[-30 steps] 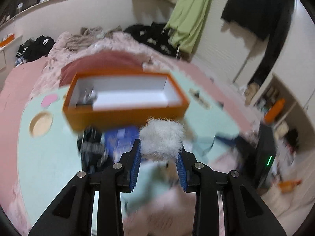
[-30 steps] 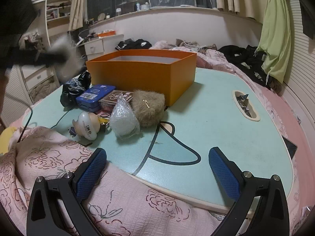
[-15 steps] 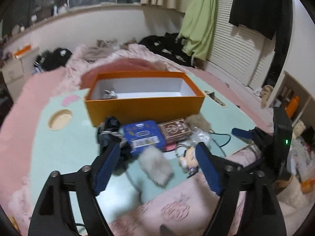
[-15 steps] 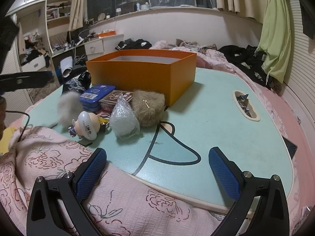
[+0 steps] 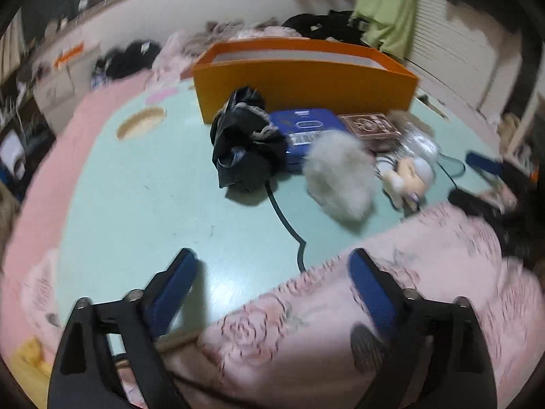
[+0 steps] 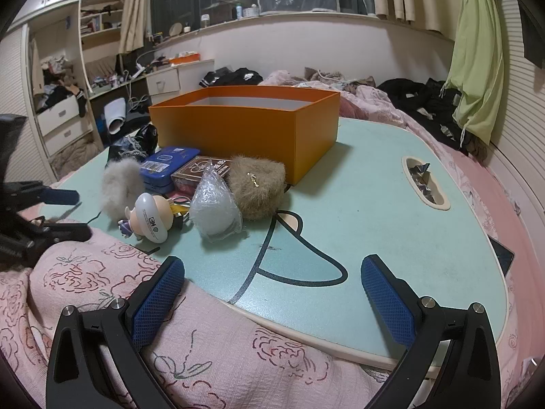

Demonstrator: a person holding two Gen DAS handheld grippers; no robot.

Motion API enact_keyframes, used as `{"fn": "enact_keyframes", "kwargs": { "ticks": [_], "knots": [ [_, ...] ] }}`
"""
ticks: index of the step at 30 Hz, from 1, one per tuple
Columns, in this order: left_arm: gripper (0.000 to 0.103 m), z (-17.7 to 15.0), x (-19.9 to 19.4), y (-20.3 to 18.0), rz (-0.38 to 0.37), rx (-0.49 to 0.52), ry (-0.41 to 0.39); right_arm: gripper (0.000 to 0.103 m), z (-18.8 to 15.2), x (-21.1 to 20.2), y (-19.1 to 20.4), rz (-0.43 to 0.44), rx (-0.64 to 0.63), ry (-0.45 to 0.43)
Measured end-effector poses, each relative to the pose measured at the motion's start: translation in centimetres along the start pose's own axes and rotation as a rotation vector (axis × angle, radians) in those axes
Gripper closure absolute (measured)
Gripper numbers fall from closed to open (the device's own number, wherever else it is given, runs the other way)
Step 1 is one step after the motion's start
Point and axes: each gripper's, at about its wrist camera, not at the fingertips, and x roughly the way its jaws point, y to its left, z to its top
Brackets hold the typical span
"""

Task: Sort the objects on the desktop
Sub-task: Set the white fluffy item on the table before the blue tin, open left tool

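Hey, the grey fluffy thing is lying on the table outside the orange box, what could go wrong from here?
1. The grey puff lies against the blue tin and the doll; a wide grab with the open left tongs may catch those too.
2. A black cable runs across the table just in front of the puff and could snag.
3. The puff is soft, so a loose grip might let it slip short of the box.

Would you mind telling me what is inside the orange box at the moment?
Only the upper strip of the white inner walls of the orange box shows from either wrist view. Its near walls hide the floor, so any contents cannot be seen from here.
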Motion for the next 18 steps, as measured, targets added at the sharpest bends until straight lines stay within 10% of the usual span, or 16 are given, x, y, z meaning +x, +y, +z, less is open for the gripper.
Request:
{"fn": "enact_keyframes", "kwargs": {
  "ticks": [18],
  "knots": [
    [0.000,-0.38,0.19,0.37,-0.013,0.002,-0.048,0.000,-0.05,-0.09,0.03,0.000,0.000,-0.002]
  ]
}}
